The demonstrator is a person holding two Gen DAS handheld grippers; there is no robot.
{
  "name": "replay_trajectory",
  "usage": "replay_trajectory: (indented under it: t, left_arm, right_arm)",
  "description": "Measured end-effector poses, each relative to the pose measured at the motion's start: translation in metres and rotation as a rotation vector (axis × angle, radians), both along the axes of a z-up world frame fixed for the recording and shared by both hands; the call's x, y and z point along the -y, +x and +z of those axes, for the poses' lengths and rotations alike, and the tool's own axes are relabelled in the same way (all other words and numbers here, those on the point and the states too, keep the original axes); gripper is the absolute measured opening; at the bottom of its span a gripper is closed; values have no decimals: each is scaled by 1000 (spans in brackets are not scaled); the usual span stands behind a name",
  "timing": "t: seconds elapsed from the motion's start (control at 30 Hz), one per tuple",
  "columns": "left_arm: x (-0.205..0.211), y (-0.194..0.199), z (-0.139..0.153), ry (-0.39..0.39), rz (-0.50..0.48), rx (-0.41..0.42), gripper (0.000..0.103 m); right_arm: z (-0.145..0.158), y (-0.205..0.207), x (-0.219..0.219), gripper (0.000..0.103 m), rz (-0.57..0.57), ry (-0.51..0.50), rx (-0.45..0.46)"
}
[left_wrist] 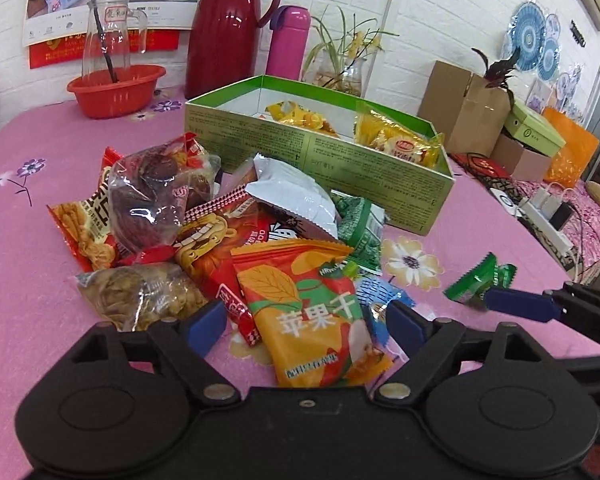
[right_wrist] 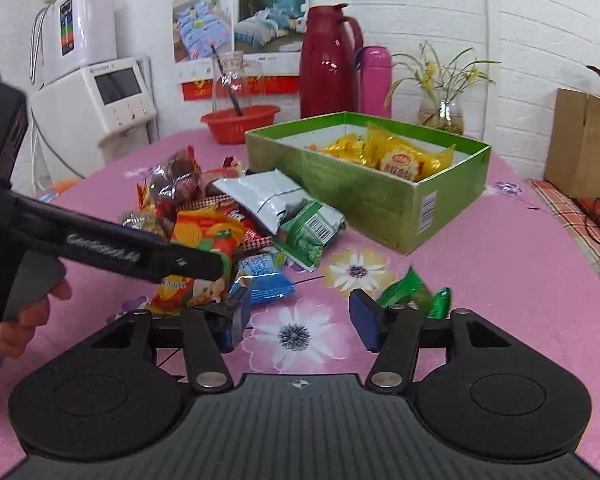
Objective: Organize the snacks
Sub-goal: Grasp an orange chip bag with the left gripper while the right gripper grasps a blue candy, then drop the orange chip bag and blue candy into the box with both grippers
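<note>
A pile of several snack packets lies on the pink flowered tablecloth (left_wrist: pixel 40 240). My left gripper (left_wrist: pixel 306 324) is open and straddles an orange apple-crisp packet (left_wrist: pixel 312 308) at the pile's near edge; its pads stand beside the packet without pressing it. That gripper's black finger (right_wrist: pixel 140 252) crosses the right wrist view over the same orange packet (right_wrist: pixel 204 240). My right gripper (right_wrist: pixel 300 316) is open over bare cloth, with green candies (right_wrist: pixel 404 292) just beyond its right finger. Behind the pile stands a green box (left_wrist: pixel 340 160) holding yellow packets (left_wrist: pixel 400 144).
At the back are a red basin (left_wrist: pixel 116 92) with a glass jug, a dark red thermos (left_wrist: pixel 228 28), a pink bottle (left_wrist: pixel 288 40) and a plant vase (right_wrist: pixel 440 116). Cardboard boxes (left_wrist: pixel 464 108) and a power strip (left_wrist: pixel 544 220) sit on the right. A white appliance (right_wrist: pixel 100 96) stands at the left.
</note>
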State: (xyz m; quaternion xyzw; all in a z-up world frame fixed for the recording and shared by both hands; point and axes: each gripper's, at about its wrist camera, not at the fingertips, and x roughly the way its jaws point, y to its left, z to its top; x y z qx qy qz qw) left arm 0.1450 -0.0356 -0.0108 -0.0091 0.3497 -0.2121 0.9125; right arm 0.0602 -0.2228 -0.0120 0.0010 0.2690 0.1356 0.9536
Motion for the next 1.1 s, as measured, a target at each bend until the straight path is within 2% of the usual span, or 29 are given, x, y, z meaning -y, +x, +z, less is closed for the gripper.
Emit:
replay_trajectory:
  t: [0.03,0.07,0.1,0.13,0.17,0.43,0.5,0.53,0.57,0.6,0.67,0.7,0.77,0.8,0.87,0.9,1.0,1.1]
  left_arm:
    - [1,3,-2,13,1,2,77]
    - [2,5,-6,34,-1,-2,55]
    - [1,7,-9,34,-11,-6,47]
    - [-1,9,-11,30,-23,-18,33]
    - [-4,9,-12,29,-28,-20,30]
    - [-40,-9,-6,21,-35,-53,27]
    - [-46,-15,-6,16,-27,-58,32]
    - [-48,-17,-7,13,-29,-61,42]
    - [-49,-19,-7,11,-33,-59,48]
    - [-49,-21,-8,12,-36,-51,48]
    - [-47,-22,-10,19,-41,-33,43]
    - [-46,-21,-10,25,-43,-27,42]
    - [-46,-20,-9,6,-55,-39,24]
    - [-46,-20,-8,-4,-58,-43,21]
    - [-47,-22,-5,-18,-67,-43,3]
    - [-47,-23,-2,-32,-75,-44,0]
    - [-49,-25,13,-82,-98,-35,0]
    - [-46,-25,34,-105,-117,12,0]
  right_arm:
    - [-1,1,-3,92,7,-4,-2]
    - [-1,3,-6,92,14,-6,-4]
    - [-1,5,-8,92,23,-10,-8]
    - [-1,8,-11,92,32,-16,-10]
    - [-1,11,-13,92,41,-24,-11]
    - [-8,41,-38,92,105,-106,-29]
    - [-11,50,-41,91,107,-123,-43]
    - [-13,54,-42,91,104,-128,-53]
    - [-16,56,-41,87,99,-126,-66]
    - [-16,55,-39,81,98,-102,-64]
    - [-15,53,-36,79,89,-81,-81]
    - [-15,50,-36,67,91,-84,-80]
    - [-15,43,-36,66,94,-96,-78]
    - [-14,39,-35,66,97,-97,-81]
    - [-12,33,-33,65,101,-91,-82]
    - [-9,30,-31,65,99,-87,-77]
    - [7,25,-24,65,87,-64,-29]
    - [29,26,-15,65,63,-26,33]
